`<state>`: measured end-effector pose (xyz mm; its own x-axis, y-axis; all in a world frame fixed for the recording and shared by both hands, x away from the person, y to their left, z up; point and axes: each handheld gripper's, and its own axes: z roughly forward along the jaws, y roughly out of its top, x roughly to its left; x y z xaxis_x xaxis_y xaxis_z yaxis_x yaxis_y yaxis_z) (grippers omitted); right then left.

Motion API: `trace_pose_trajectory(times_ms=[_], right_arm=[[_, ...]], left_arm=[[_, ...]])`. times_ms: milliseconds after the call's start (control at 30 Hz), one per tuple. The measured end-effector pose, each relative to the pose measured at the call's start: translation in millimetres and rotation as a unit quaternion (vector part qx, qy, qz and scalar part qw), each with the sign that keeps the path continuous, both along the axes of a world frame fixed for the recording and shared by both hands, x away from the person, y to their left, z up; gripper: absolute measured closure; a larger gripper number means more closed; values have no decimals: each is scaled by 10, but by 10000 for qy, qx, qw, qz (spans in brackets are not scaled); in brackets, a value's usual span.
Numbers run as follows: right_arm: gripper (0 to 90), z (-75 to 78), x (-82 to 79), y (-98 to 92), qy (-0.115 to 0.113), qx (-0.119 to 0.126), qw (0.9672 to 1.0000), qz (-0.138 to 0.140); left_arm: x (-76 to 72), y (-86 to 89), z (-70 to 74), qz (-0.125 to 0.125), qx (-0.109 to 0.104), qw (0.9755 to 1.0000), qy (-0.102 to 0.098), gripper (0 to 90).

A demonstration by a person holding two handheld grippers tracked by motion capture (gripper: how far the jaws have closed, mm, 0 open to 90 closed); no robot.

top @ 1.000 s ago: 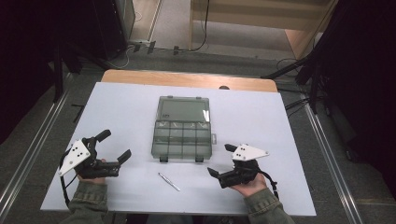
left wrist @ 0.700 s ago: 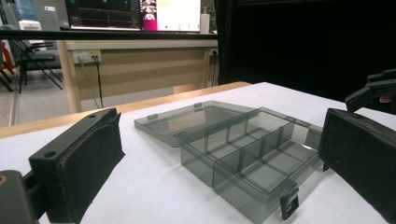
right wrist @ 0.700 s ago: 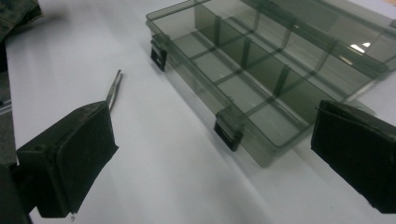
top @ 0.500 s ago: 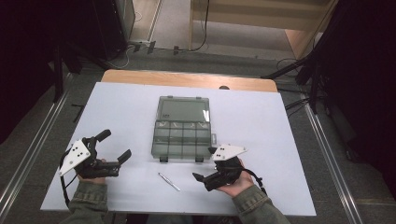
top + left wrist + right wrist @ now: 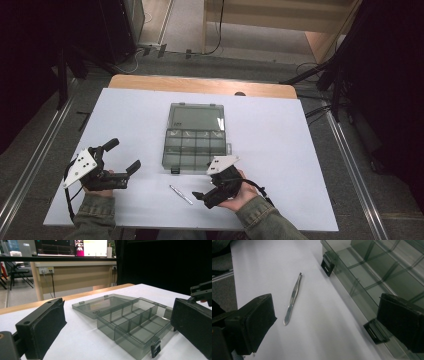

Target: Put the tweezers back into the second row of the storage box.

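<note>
A smoky clear compartment box (image 5: 195, 145) lies open mid-table, its lid flat behind it. Thin metal tweezers (image 5: 180, 194) lie on the white table just in front of the box. My right gripper (image 5: 202, 198) is low beside the tweezers' right end and points left at them, open. In the right gripper view the tweezers (image 5: 293, 298) lie between and ahead of the open jaws, with the box's front wall (image 5: 352, 277) to the right. My left gripper (image 5: 124, 155) rests open at the left, facing the box (image 5: 135, 322), nothing in it.
The white table top (image 5: 310, 150) ends at a wooden strip (image 5: 200, 86) along the far side. Two black latches (image 5: 327, 265) stick out from the box's front. Beyond the table are a desk and monitors (image 5: 75, 247).
My right gripper has moved left along the table's front and turned its jaws toward the tweezers. The left gripper, box and tweezers have stayed put.
</note>
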<state>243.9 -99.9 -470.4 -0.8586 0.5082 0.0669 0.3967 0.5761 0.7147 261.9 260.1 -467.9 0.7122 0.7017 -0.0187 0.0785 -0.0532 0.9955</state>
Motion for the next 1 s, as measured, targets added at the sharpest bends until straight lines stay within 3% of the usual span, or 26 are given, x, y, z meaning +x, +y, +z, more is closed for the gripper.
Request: trace_pose_trajectory(times_ms=[200, 433, 500, 533, 733, 800, 833, 1000], right_arm=[[23, 16, 57, 211, 142, -448, 9987, 203], [23, 19, 86, 348, 214, -672, 9972, 264], [23, 18, 93, 398, 282, -789, 9962, 252], [23, 17, 107, 465, 335, -960, 9944, 279], [23, 21, 126, 596, 396, -1143, 9921, 346], [23, 14, 140, 650, 427, -1284, 9903, 325], [22, 0, 153, 709, 521, -1441, 9878, 291], [37, -53, 182, 828, 818, -1745, 9808, 295]], left_arm=[[0, 1, 1, -5, -5, 10000, -4, 0], [1, 3, 2, -9, -3, 10000, 3, 0], [1, 0, 1, -13, -1, 10000, 3, 0], [2, -1, 0, -21, 19, 10000, 6, 0], [7, 1, 1, -45, -33, 10000, 4, 0], [13, 13, -1, -36, -31, 10000, 10, 0], [21, 21, -4, -16, -19, 10000, 34, 0], [25, 21, -4, -20, -29, 10000, 26, 0]])
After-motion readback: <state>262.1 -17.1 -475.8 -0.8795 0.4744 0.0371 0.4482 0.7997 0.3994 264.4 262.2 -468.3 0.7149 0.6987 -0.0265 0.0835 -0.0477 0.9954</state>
